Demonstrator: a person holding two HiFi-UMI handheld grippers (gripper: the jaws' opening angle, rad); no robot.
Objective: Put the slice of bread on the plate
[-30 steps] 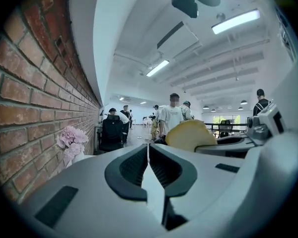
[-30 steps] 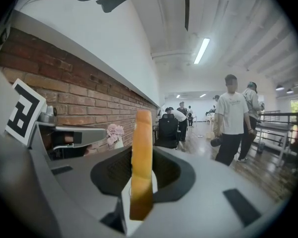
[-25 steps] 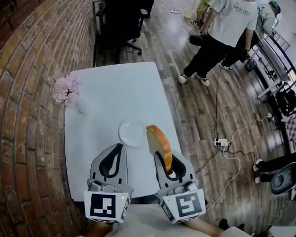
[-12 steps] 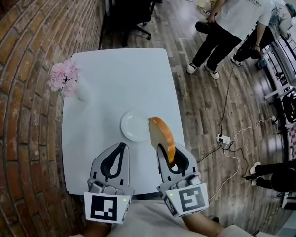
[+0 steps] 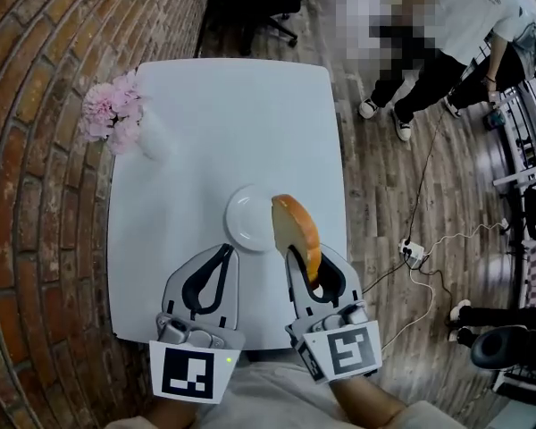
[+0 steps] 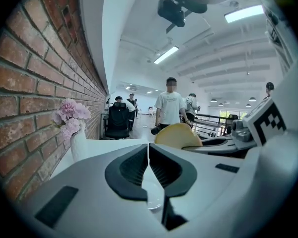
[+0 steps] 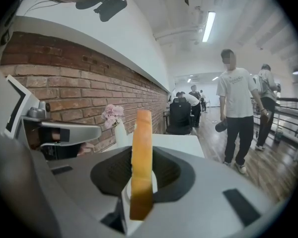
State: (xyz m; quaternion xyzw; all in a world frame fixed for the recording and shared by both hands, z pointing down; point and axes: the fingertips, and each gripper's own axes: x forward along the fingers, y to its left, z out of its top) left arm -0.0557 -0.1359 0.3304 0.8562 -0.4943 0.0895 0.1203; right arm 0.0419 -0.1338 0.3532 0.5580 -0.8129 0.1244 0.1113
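Observation:
My right gripper is shut on a slice of bread, which stands on edge between the pads with its golden crust up. The slice hangs just right of a small white plate that lies on the white table. My left gripper is shut with nothing in it, its tips at the plate's near edge. In the left gripper view the closed jaws point over the table, and the bread shows to the right.
A white vase of pink flowers stands at the table's far left beside a brick wall. An office chair sits beyond the table. People stand on the wooden floor at the right, where a cable and power strip lie.
Both grippers have sunk and moved forward; the bread now hangs closer to the plate's right rim. The head view has tilted so the table fills more of the frame.

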